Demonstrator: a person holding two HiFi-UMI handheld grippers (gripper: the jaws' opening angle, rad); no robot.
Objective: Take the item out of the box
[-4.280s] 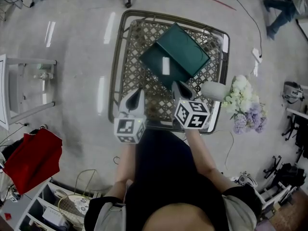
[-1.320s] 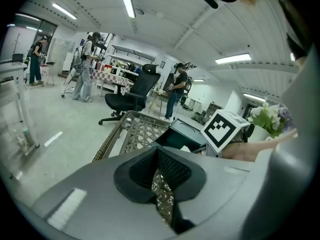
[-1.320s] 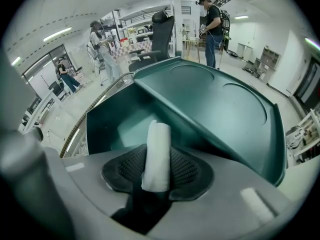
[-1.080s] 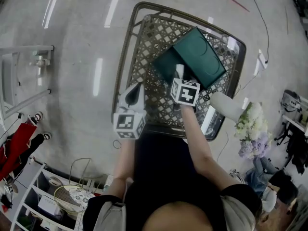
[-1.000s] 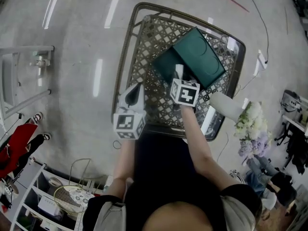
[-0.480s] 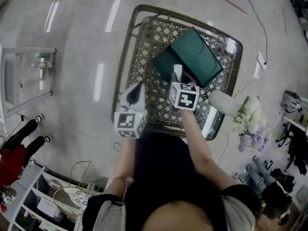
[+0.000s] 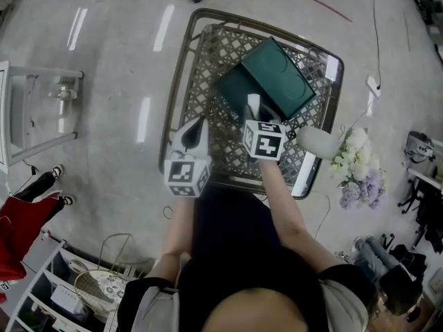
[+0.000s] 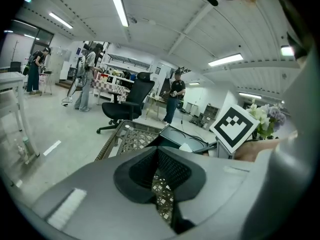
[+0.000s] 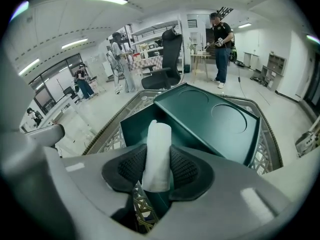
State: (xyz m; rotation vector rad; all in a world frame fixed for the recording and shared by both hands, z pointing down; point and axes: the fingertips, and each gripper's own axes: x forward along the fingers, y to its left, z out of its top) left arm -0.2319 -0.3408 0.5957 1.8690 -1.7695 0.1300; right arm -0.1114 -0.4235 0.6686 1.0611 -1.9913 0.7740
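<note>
A dark green box (image 7: 234,88) stands open on the wicker table (image 7: 181,68), its lid (image 7: 278,75) leaning off to the right. My right gripper (image 7: 253,111) hovers over the box's near edge, shut on a white rolled item (image 7: 252,102). In the right gripper view the white roll (image 9: 157,151) stands upright between both pads, with the box's hollow (image 9: 134,129) and lid (image 9: 215,116) behind it. My left gripper (image 7: 199,127) hangs over the table's front left part, shut with nothing held. The left gripper view (image 8: 156,156) looks over the lattice top towards the box (image 8: 175,136).
A bunch of white and purple flowers (image 7: 356,168) in a pale vase (image 7: 315,142) stands by the table's right corner. A white rack (image 7: 34,116) is on the floor at left. An office chair (image 8: 127,101) and several people stand farther off.
Seconds ago the white roll lay in the box and my right gripper was empty at the table's front; now it grips the roll. In the last second it drew back slightly.
</note>
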